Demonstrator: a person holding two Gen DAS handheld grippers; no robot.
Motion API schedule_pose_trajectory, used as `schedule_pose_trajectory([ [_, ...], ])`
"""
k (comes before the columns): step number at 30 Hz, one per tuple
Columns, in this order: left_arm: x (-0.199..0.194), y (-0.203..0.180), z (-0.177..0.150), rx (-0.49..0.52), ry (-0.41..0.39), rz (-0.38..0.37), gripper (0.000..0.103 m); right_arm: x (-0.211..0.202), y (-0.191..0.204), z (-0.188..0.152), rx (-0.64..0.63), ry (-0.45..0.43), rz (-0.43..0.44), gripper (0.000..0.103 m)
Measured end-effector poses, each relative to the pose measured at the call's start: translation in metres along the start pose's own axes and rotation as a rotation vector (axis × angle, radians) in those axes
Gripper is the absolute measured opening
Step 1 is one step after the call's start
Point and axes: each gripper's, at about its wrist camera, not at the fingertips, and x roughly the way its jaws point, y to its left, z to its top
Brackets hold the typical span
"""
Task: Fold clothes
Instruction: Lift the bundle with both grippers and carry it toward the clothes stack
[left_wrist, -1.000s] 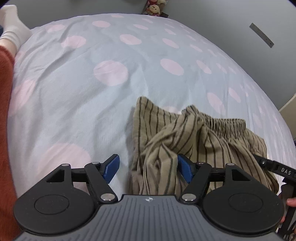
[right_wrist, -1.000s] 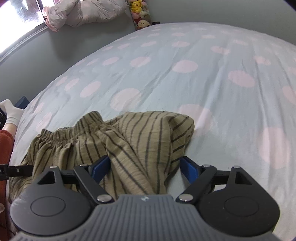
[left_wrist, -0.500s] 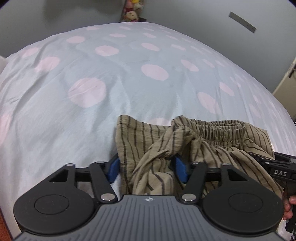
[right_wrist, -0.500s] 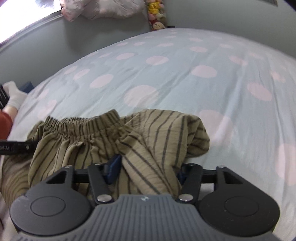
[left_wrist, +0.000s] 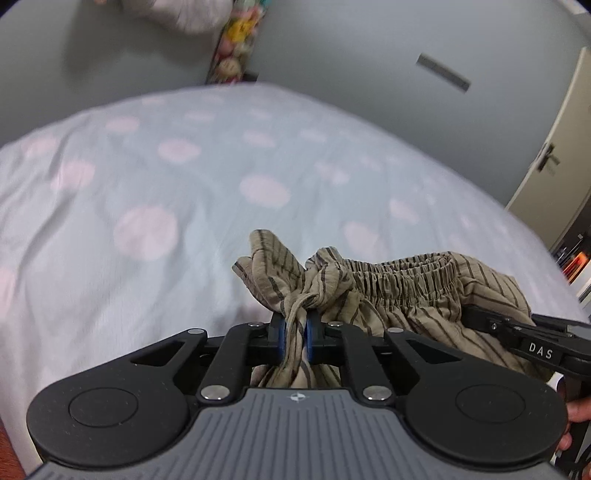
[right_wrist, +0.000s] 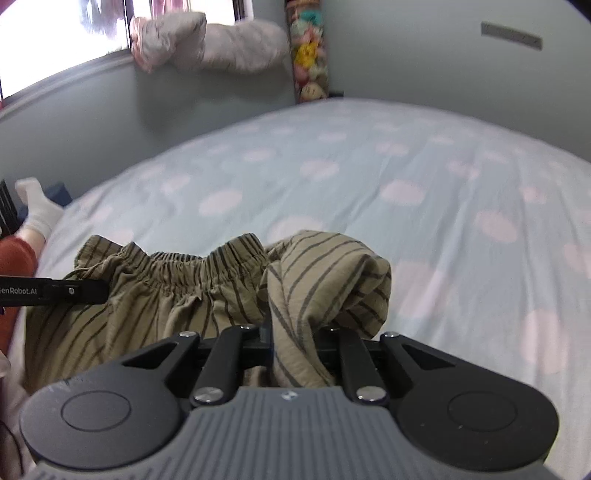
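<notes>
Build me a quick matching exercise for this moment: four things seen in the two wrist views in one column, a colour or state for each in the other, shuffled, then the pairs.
Things:
1. striped shorts
2. bedsheet
3. sock
4. left gripper

Colour or state:
A. white
B. pale blue with pink dots
C. olive with dark stripes, elastic waistband bunched
D. closing on a gathered bunch of cloth

Pairs: 1-C, 2-B, 3-A, 4-D

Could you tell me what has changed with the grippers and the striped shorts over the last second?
Both the left gripper and right gripper were open; their jaws are closing, pinching the shorts, which bunch and lift. The bedsheet stays put.
</notes>
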Motion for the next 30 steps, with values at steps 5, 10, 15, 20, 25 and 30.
schedule_pose_trajectory([
  [5, -0.034, -0.025, 0.02, 0.032, -0.093, -0.043, 0.008, -0.053, 0.005, 0.01, 0.021, -0.113, -0.044, 0.013],
  [10, -0.068, -0.068, 0.047, 0.129, -0.179, -0.15, 0.008, -0.118, -0.001, 0.021, 0.051, -0.236, -0.112, 0.013],
  [15, -0.088, -0.124, 0.076, 0.226, -0.211, -0.31, 0.008, -0.19, -0.025, 0.033, 0.097, -0.313, -0.205, 0.013],
  [20, -0.09, -0.197, 0.104, 0.34, -0.213, -0.488, 0.008, -0.272, -0.058, 0.037, 0.183, -0.364, -0.325, 0.013],
  [25, -0.081, -0.288, 0.123, 0.474, -0.193, -0.665, 0.008, -0.352, -0.084, 0.033, 0.235, -0.423, -0.486, 0.013],
  [30, -0.065, -0.394, 0.127, 0.607, -0.144, -0.845, 0.008, -0.425, -0.104, 0.023, 0.288, -0.485, -0.656, 0.013],
])
